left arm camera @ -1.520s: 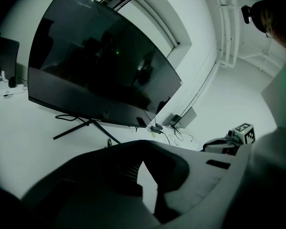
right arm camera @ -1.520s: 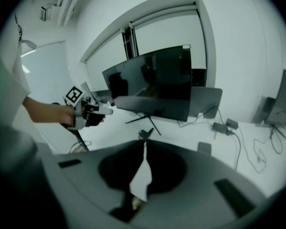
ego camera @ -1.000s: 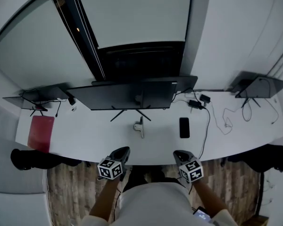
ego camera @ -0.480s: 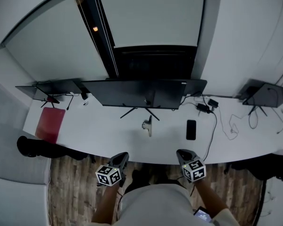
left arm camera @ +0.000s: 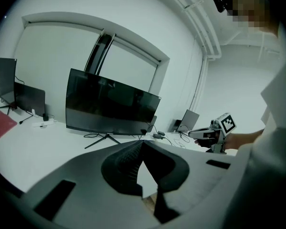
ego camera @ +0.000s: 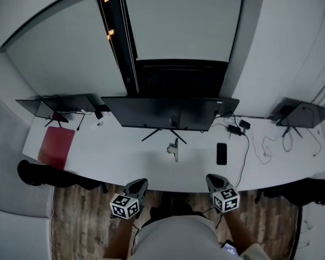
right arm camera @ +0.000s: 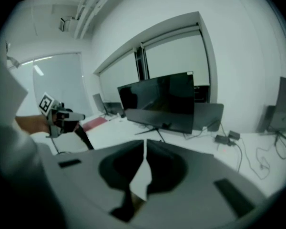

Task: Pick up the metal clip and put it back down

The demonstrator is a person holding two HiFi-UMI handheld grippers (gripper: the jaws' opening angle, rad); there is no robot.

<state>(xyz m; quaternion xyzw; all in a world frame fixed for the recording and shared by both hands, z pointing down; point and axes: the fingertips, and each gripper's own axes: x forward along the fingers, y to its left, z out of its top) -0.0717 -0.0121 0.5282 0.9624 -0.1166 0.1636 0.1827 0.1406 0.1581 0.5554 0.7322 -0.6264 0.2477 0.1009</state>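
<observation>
Caller: Clip first. The small silvery metal clip (ego camera: 174, 150) lies on the curved white bench (ego camera: 124, 156), out on the bare middle, just in front of the stand legs of the wide black monitor (ego camera: 170, 112). Nothing touches it.

Spotter: And the left gripper (ego camera: 137, 185)?

Caller: It hovers above the wood-pattern floor (ego camera: 76, 215) at the near edge of the bench, well apart from the clip. Its own view shows the two dark jaws pressed together at the tips, with nothing between them.

Spotter: The right gripper (ego camera: 212, 179) looks like a mirror of it, marker cube toward the person, nose toward the bench.

Caller: Right. Its jaws meet tip to tip as well, and they're empty. It hangs at the bench's near edge on the other side of the person's body. Each gripper view catches the other gripper off to the side, held up in a hand.

Spotter: What's closest to the clip?

Caller: A flat black phone (ego camera: 221, 153) lies to the clip's right, apart from it. Behind the phone sits a black power adapter (ego camera: 234, 129).

Spotter: And the far ends?

Caller: A dull red flat mat (ego camera: 56, 147) lies at the left end. Smaller dark screens stand on both ends of the bench.
</observation>
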